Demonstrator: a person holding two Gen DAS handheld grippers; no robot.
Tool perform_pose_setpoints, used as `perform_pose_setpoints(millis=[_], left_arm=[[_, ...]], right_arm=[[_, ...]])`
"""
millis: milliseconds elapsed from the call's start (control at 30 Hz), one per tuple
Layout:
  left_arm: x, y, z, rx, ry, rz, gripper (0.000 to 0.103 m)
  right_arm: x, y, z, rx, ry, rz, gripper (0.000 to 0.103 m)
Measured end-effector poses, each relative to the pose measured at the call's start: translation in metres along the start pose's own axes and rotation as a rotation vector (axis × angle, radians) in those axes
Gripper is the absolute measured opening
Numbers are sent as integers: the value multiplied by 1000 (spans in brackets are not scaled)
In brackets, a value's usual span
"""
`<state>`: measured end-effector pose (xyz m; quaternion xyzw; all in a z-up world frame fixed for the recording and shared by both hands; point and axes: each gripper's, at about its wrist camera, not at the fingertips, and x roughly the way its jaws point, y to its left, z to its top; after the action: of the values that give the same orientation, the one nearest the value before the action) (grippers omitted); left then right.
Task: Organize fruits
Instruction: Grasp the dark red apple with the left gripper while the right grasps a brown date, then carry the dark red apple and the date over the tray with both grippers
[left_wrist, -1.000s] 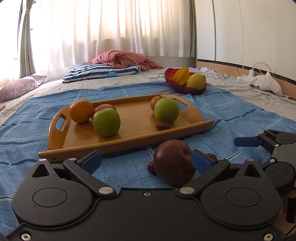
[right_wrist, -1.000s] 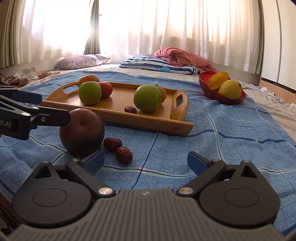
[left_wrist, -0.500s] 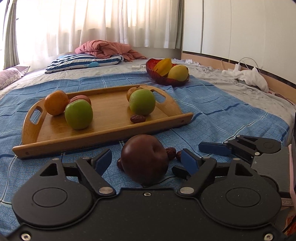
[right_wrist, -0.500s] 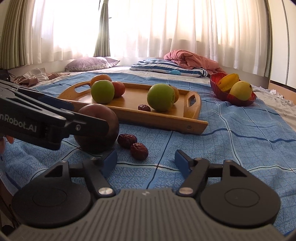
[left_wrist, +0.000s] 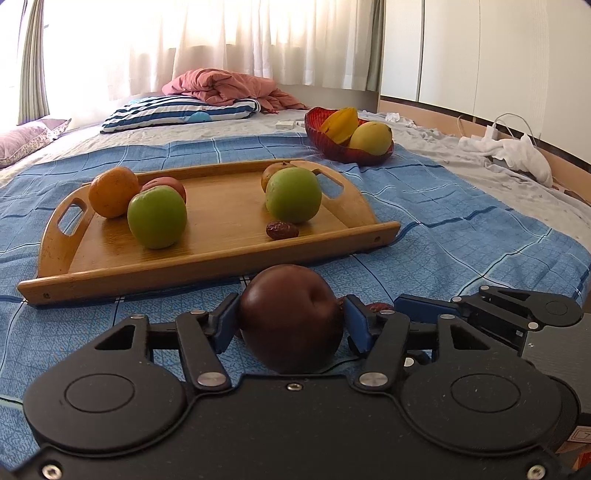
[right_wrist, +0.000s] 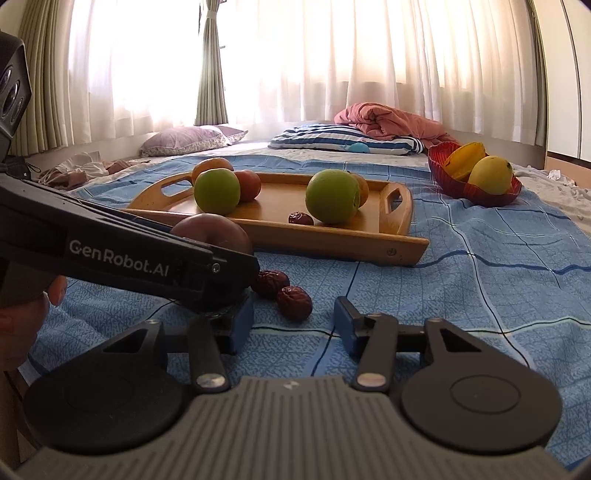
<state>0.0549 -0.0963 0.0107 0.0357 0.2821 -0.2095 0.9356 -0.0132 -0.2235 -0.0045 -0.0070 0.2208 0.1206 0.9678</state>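
Observation:
My left gripper (left_wrist: 291, 321) is shut on a dark red apple (left_wrist: 291, 317) that rests on the blue blanket, just in front of the wooden tray (left_wrist: 221, 254). The tray holds two green apples (left_wrist: 157, 216), an orange (left_wrist: 110, 190), a red fruit, another orange-brown fruit and one date (left_wrist: 282, 230). My right gripper (right_wrist: 293, 325) is open and empty, low over the blanket with two loose dates (right_wrist: 294, 302) just ahead of its fingers. The apple also shows in the right wrist view (right_wrist: 218, 230), partly hidden by the left gripper's finger.
A red bowl (left_wrist: 332, 147) with yellow fruit stands beyond the tray at the right. A striped pillow (left_wrist: 177, 110) and a pink quilt lie at the back. White cloth and cables lie at the far right. The blanket's edge is close at the right.
My left gripper has closed its fingers onto the dark red apple. My right gripper has moved closer to the two dates and narrowed its opening.

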Motion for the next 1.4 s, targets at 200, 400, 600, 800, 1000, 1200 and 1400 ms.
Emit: perform_pose_setpoints(millis=[200, 400, 600, 800, 1000, 1200, 1400], left_arm=[[-4, 2, 3, -15, -4, 8, 56], [-14, 13, 9, -47, -29, 29, 56], [-30, 33, 21, -52, -97, 98, 56], [-38, 62, 35, -95, -112, 144, 56], [-37, 90, 44, -120, -113, 201, 56], [-32, 117, 60, -148, -125, 230, 56], [-18, 145, 72, -199, -106, 244, 56]], right_arm=[[0, 2, 2, -11, -4, -3, 23], [-3, 5, 5, -17, -7, -7, 24], [-7, 0, 11, 33, -25, -38, 23], [-6, -5, 27, 50, -42, -75, 23], [1, -10, 46, 93, -48, -94, 23], [14, -15, 72, 132, -35, -117, 23], [32, -21, 104, 154, -39, -136, 23]])
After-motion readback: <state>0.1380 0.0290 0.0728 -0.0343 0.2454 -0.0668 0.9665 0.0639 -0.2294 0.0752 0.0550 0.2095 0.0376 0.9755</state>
